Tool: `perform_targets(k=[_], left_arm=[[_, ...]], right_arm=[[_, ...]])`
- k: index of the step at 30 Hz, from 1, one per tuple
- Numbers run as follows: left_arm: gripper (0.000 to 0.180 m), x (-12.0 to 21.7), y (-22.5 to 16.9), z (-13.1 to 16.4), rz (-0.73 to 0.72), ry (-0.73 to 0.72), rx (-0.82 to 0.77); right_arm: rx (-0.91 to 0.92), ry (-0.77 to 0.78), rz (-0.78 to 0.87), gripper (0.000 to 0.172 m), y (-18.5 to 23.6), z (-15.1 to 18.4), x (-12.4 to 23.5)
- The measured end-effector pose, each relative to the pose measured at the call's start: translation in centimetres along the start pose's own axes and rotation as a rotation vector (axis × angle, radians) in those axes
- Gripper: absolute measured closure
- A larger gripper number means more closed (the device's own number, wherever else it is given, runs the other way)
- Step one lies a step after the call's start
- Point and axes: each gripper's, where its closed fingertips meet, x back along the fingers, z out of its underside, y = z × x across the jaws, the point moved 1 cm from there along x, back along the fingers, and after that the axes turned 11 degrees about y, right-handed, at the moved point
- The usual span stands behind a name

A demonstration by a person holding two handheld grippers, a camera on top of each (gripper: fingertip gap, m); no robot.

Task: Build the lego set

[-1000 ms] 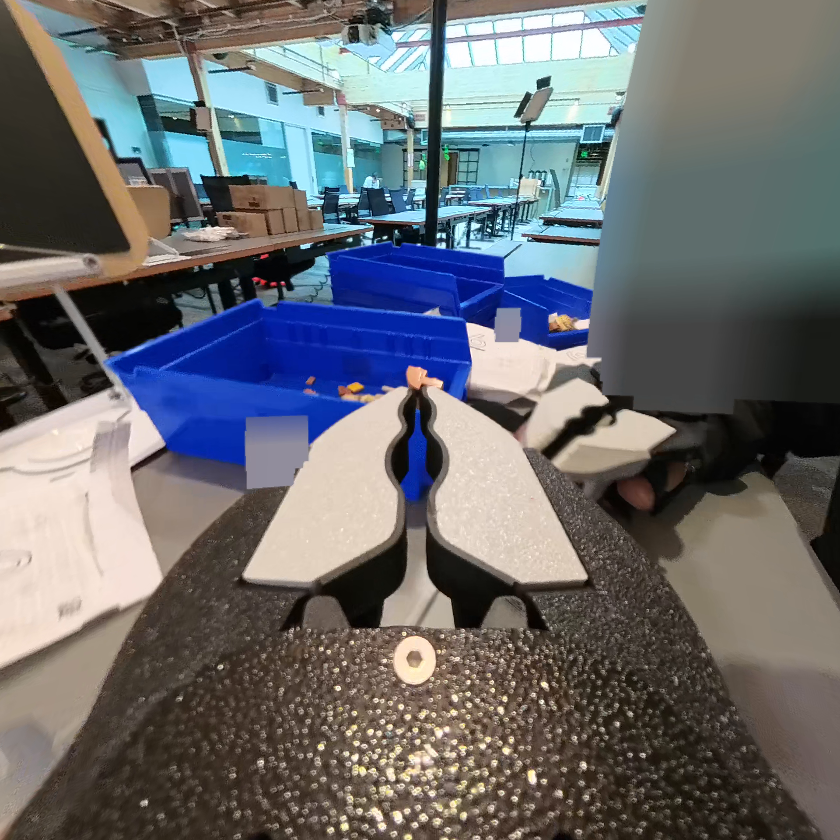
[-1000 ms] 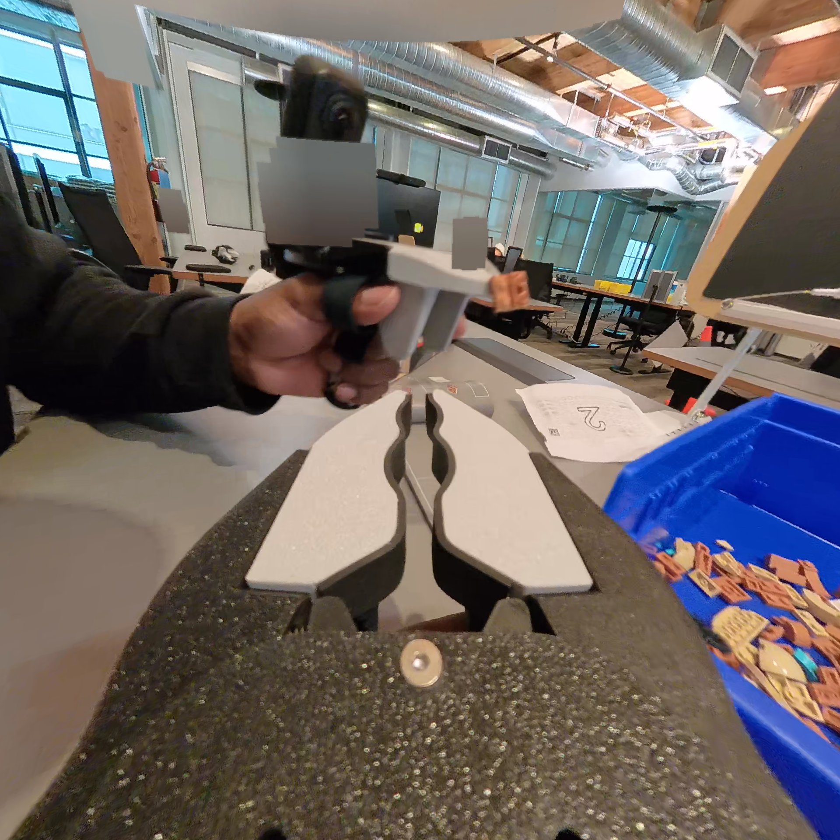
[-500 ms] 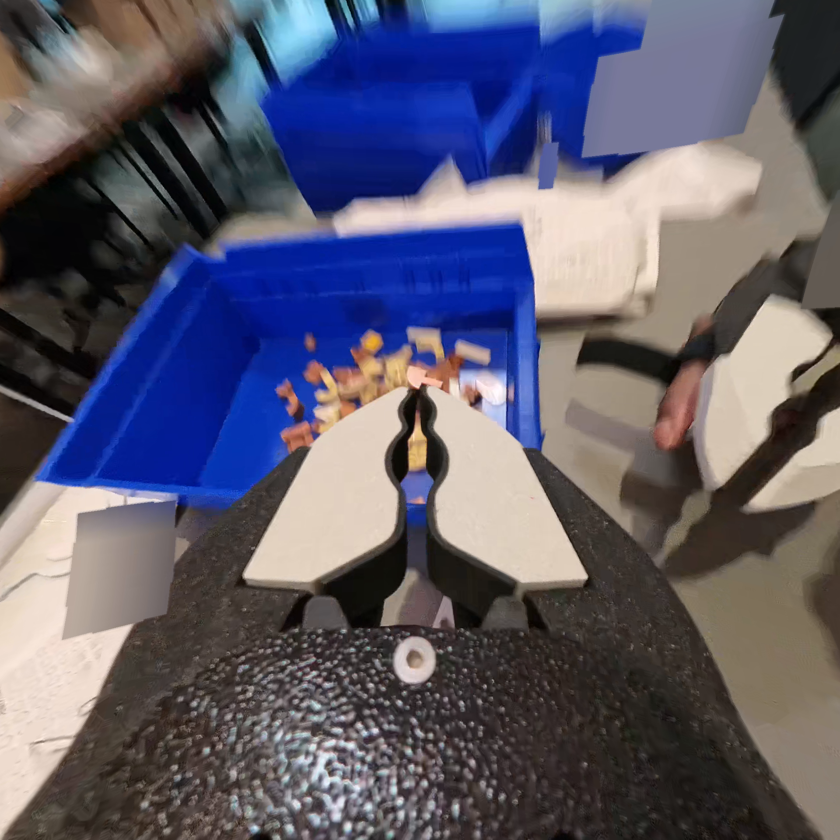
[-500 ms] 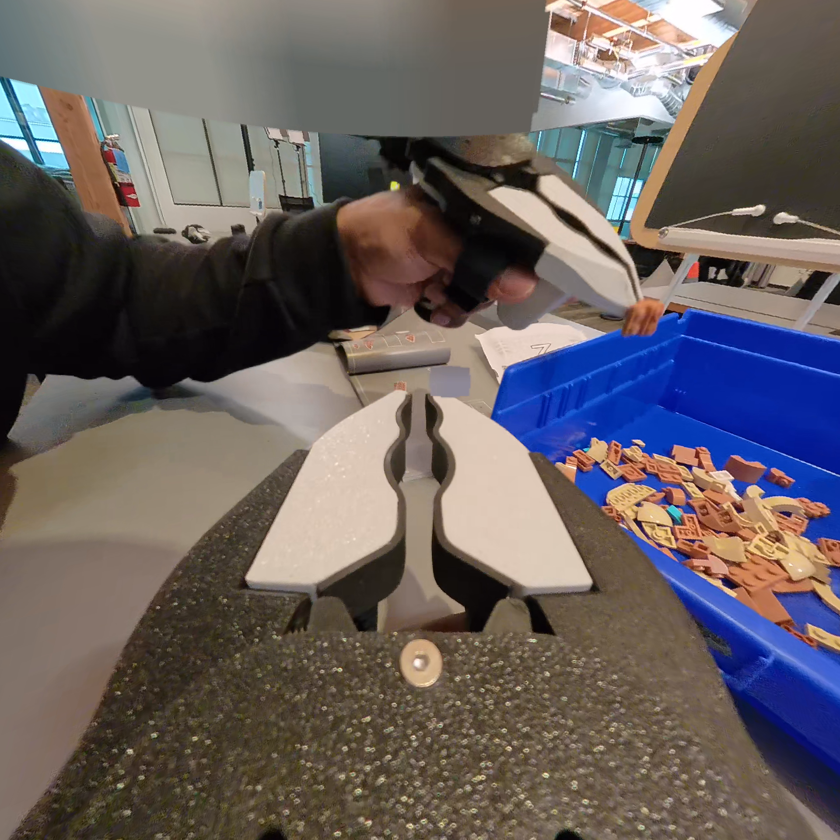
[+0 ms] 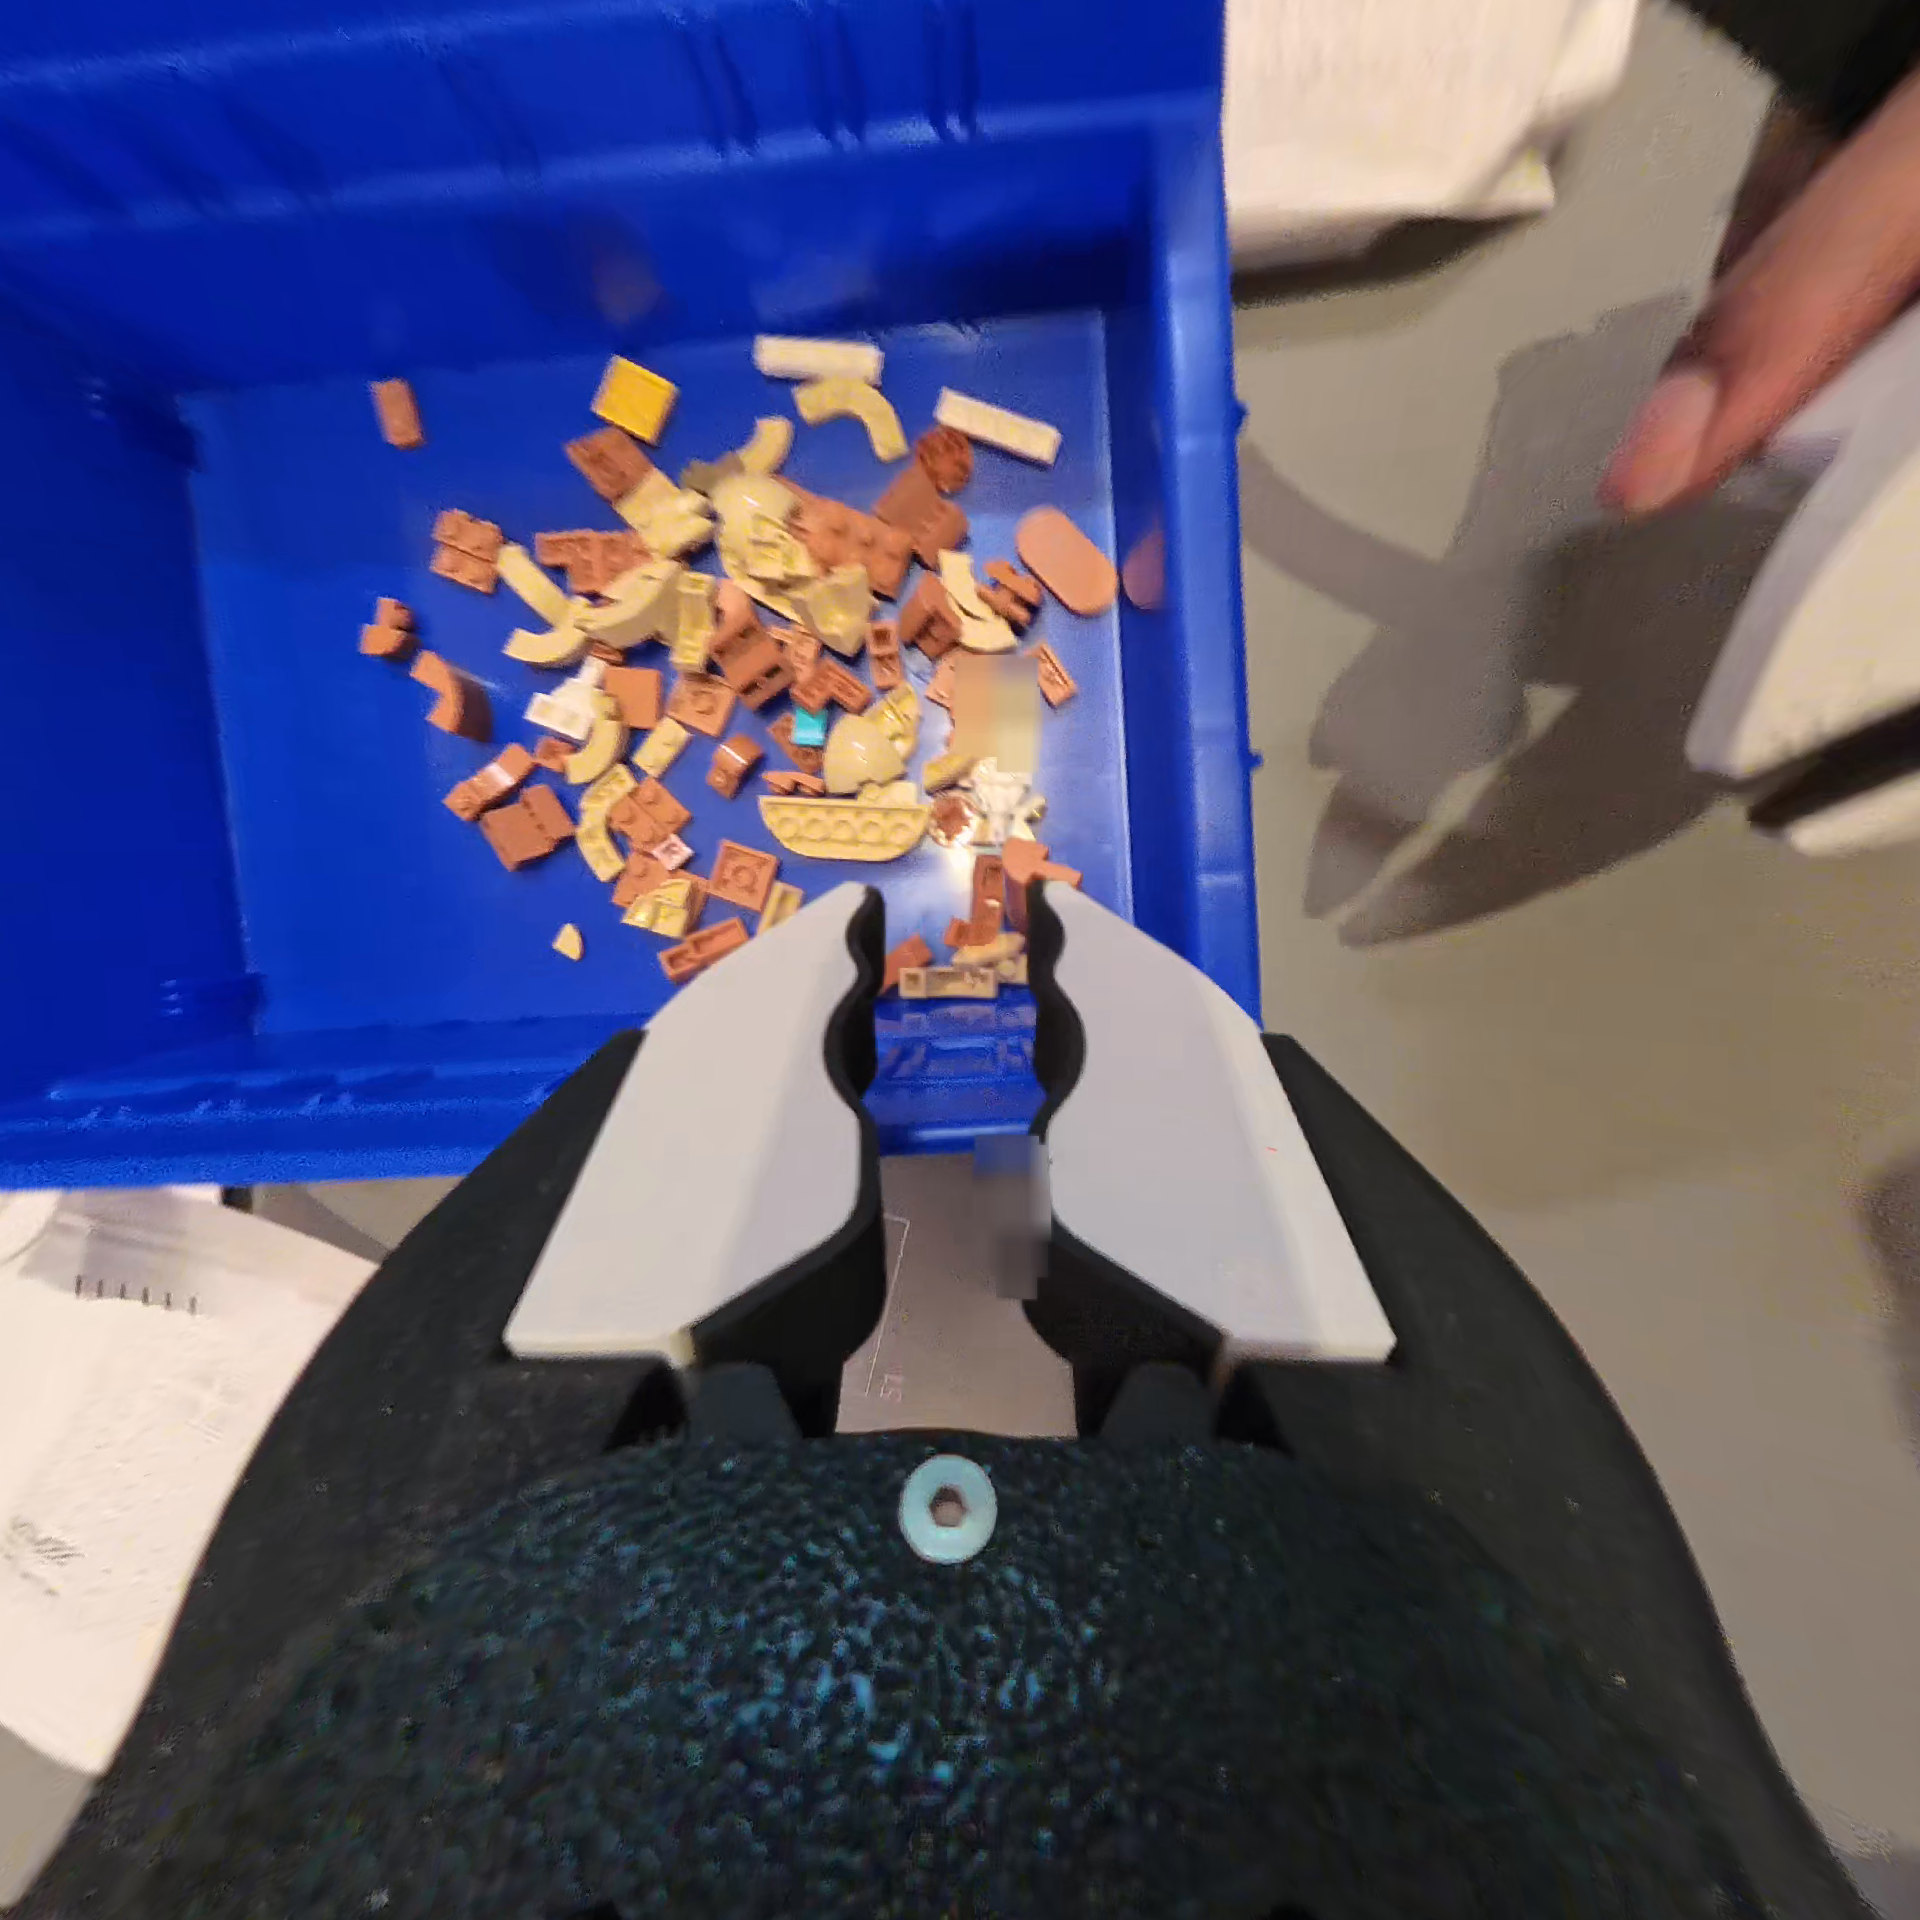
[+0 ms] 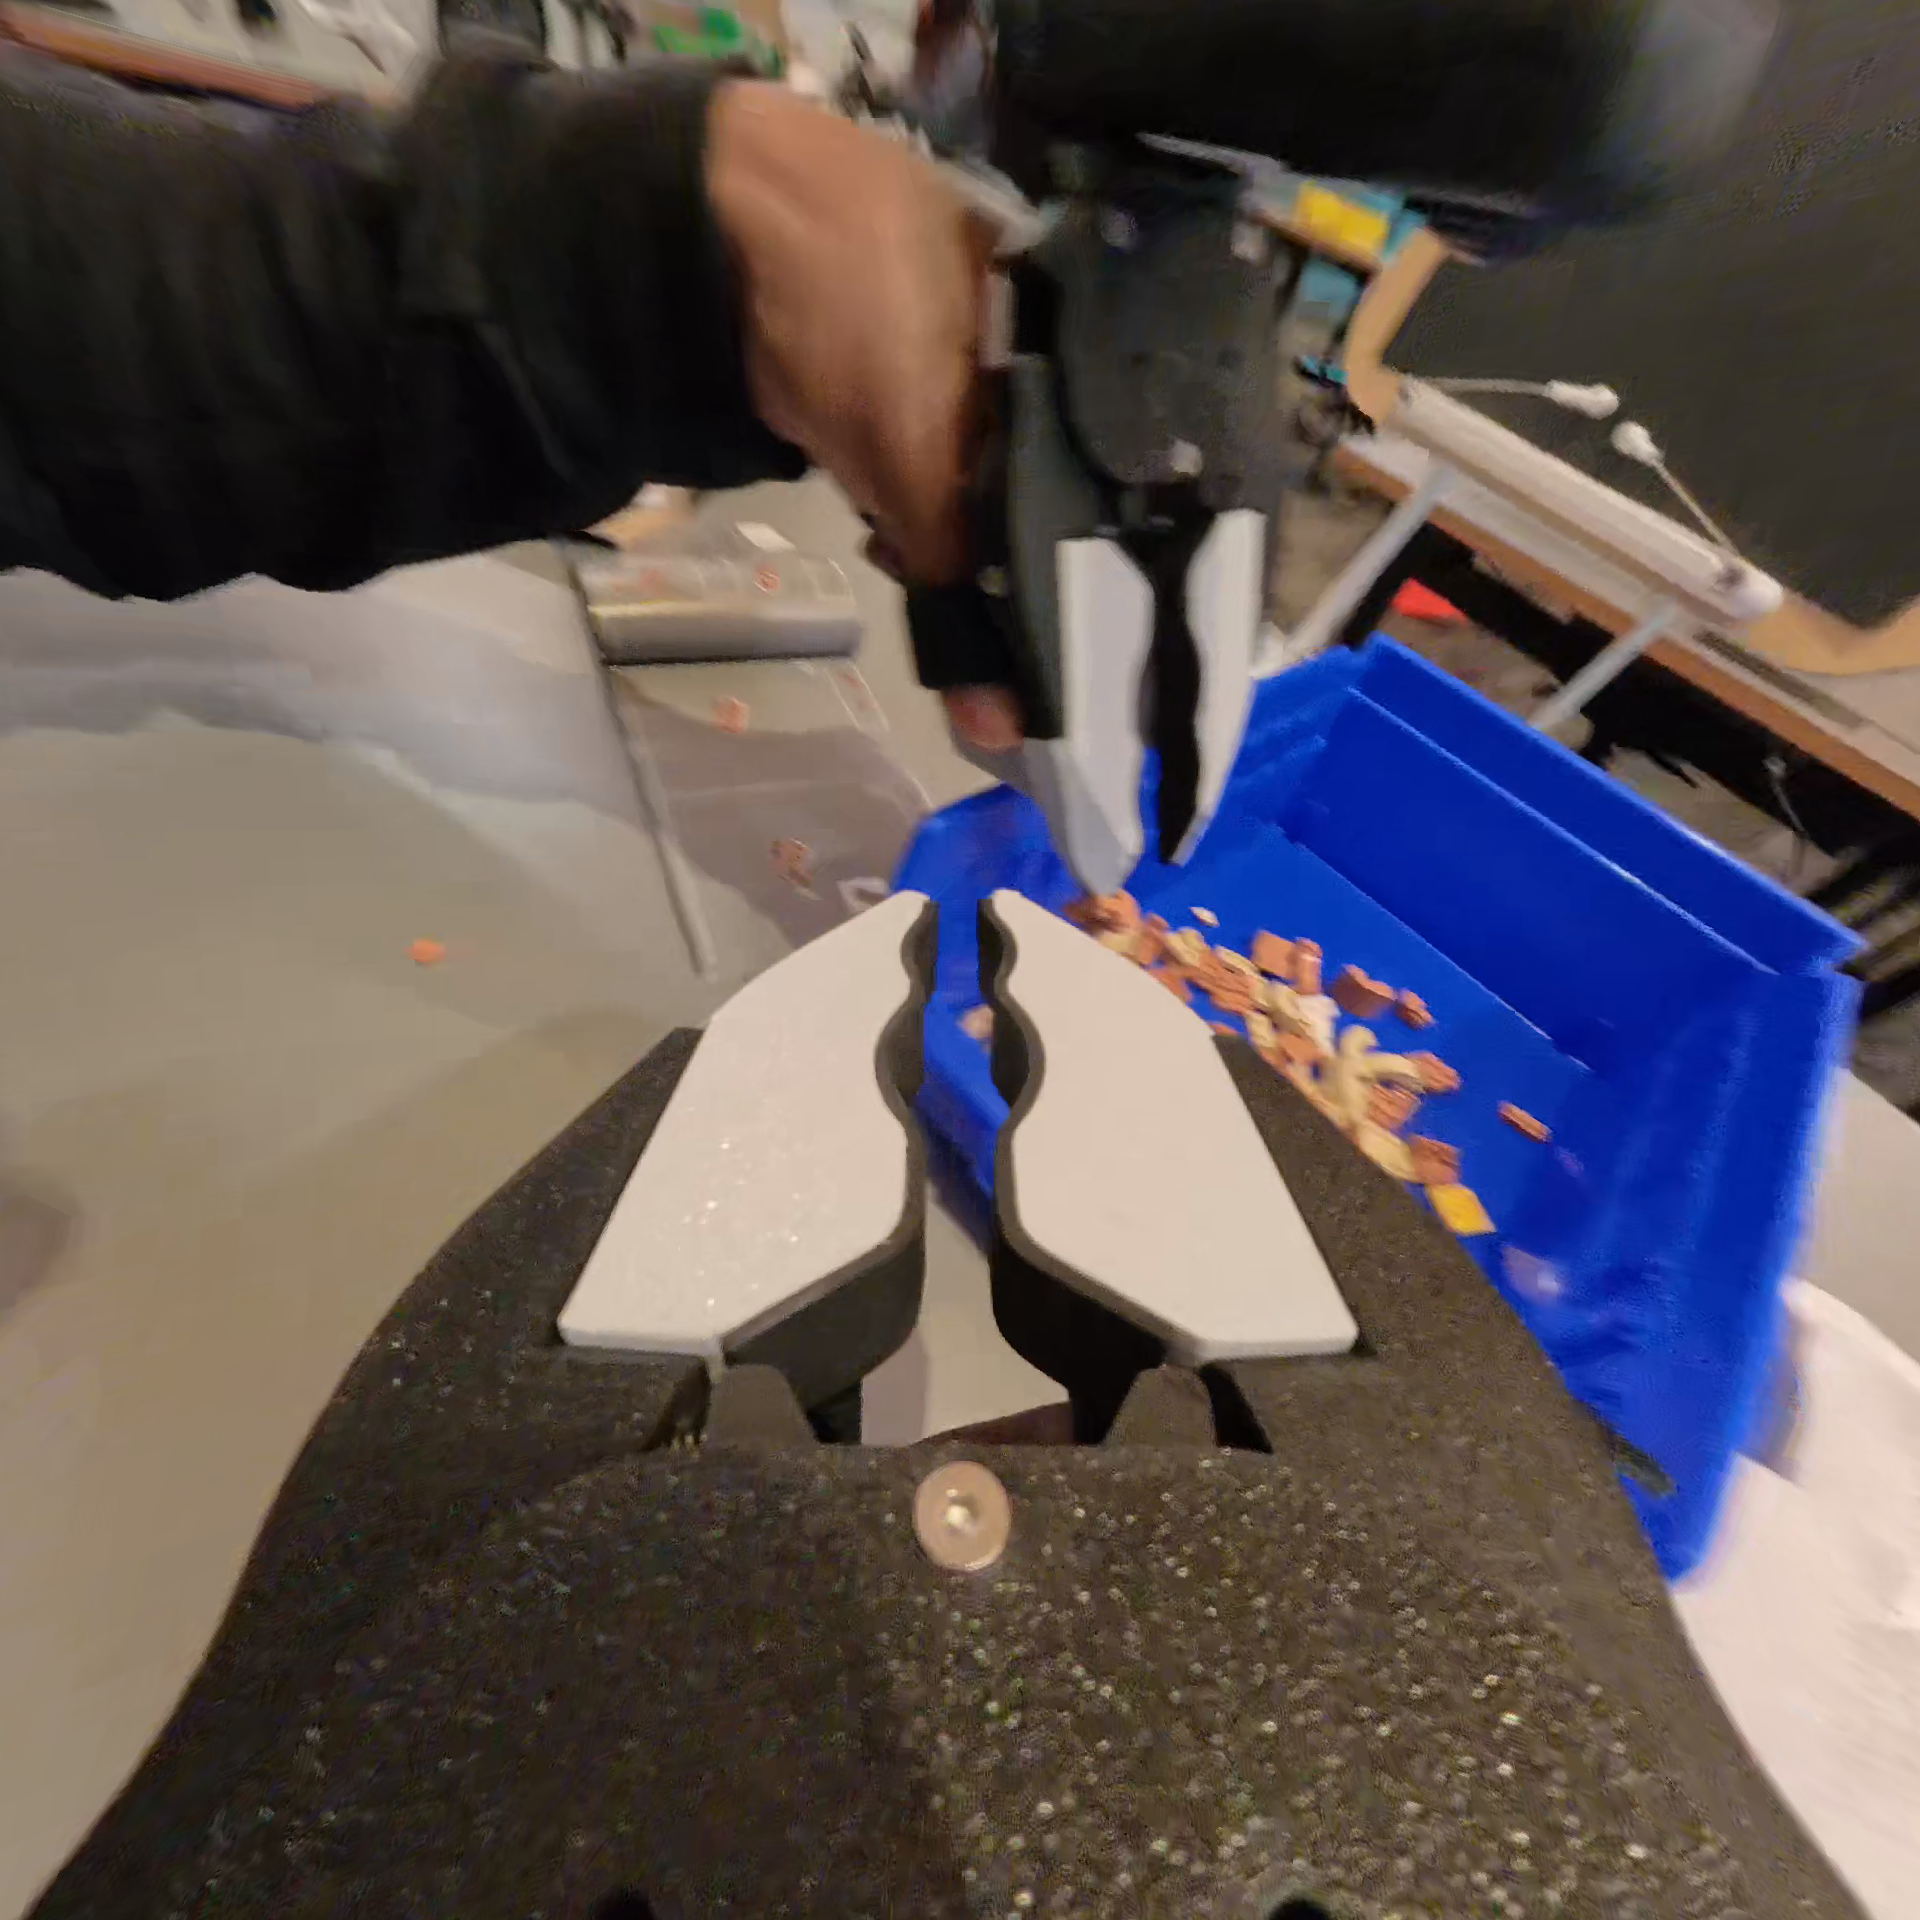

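Observation:
My left gripper point(image 5: 954, 904) hangs open over the near right corner of a blue bin point(image 5: 1195, 520). The bin holds a heap of small brown and tan brick pieces point(image 5: 748, 623). A small brown piece point(image 5: 1023, 862) sits at the tip of its right finger, and the left pad stands clear of it. In the right wrist view the left gripper point(image 6: 1138, 847) points down into the bin point(image 6: 1558, 883) just above the pieces point(image 6: 1299, 1018), with its jaws apart. My right gripper point(image 6: 954, 906) sits beside the bin's near left corner, slightly open with nothing between its fingers. One of its fingers point(image 5: 1787, 644) shows at the right edge of the left wrist view.
The bin stands on a grey table point(image 5: 1558, 1143). White papers lie in front of the bin point(image 5: 135, 1403) and behind it point(image 5: 1382, 125). Loose brown pieces point(image 6: 426, 951) and a rolled grey sheet point(image 6: 727, 623) lie on the table to the left. A person's sleeved arm point(image 6: 416, 312) crosses above.
My left gripper has swung from level to pointing down into the bin, and its jaws have opened off the small brown piece they pinched. My right gripper has moved toward the bin, its gap unchanged.

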Motion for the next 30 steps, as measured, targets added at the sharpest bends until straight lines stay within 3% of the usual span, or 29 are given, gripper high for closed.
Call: perform_targets(k=[1, 5, 10, 16, 24, 30], left_arm=[[0.155, 0.3, 0.4, -0.2, -0.015, -0.045, 0.034], [0.155, 0.7, 0.3, 0.1, 0.012, -0.156, 0.081], [0.155, 0.4, 0.3, 0.6, 0.018, -0.228, 0.148], [0.156, 0.7, 0.4, 0.3, 0.092, -0.311, 0.207], [0.157, 2.6, 0.7, 1.1, 0.07, -0.372, 0.225], [0.157, 5.7, -0.3, 4.1, 0.01, -0.455, 0.246]], right_arm=[[0.004, 0.05, 0.014, 0.165, -1.3, -0.3, 0.2], [0.1, 0.253, 0.027, 0.165, -5.4, -1.1, -0.6], [0.194, 0.453, -0.077, 0.164, -5.1, 0.7, -5.5], [0.179, 0.469, -0.023, 0.156, -4.7, 2.5, -8.7], [0.246, 0.564, 0.055, 0.155, -7.6, 3.6, -8.6], [0.469, 0.738, -0.177, 0.158, -10.3, 4.5, -12.0]])
